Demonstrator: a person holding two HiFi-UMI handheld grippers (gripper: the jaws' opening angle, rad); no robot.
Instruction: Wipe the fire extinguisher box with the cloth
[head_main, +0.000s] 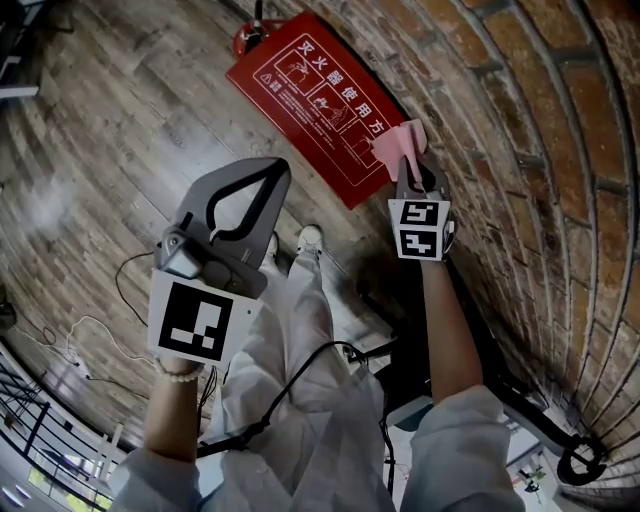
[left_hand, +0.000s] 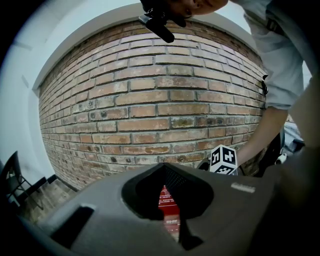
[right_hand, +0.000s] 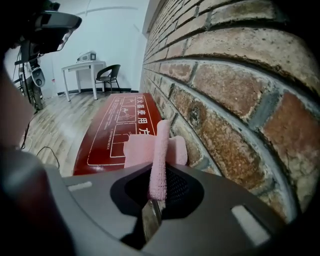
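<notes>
The red fire extinguisher box (head_main: 310, 90) lies flat on the wooden floor, its long side against the brick wall (head_main: 520, 150). White printing covers its top face. My right gripper (head_main: 408, 168) is shut on a pink cloth (head_main: 398, 145), which hangs at the box's near corner by the wall. In the right gripper view the cloth (right_hand: 160, 150) sticks out of the jaws over the box (right_hand: 117, 130); whether it touches the box I cannot tell. My left gripper (head_main: 277, 170) hovers left of the box, shut on nothing. A sliver of the box (left_hand: 167, 202) shows past its jaws.
A red extinguisher (head_main: 245, 40) stands at the box's far end. Cables (head_main: 130, 280) trail over the floor at the left, beside a black rail (head_main: 30, 420). The person's shoes (head_main: 310, 238) are just short of the box. A white table (right_hand: 82, 67) and chair (right_hand: 109, 74) stand far off.
</notes>
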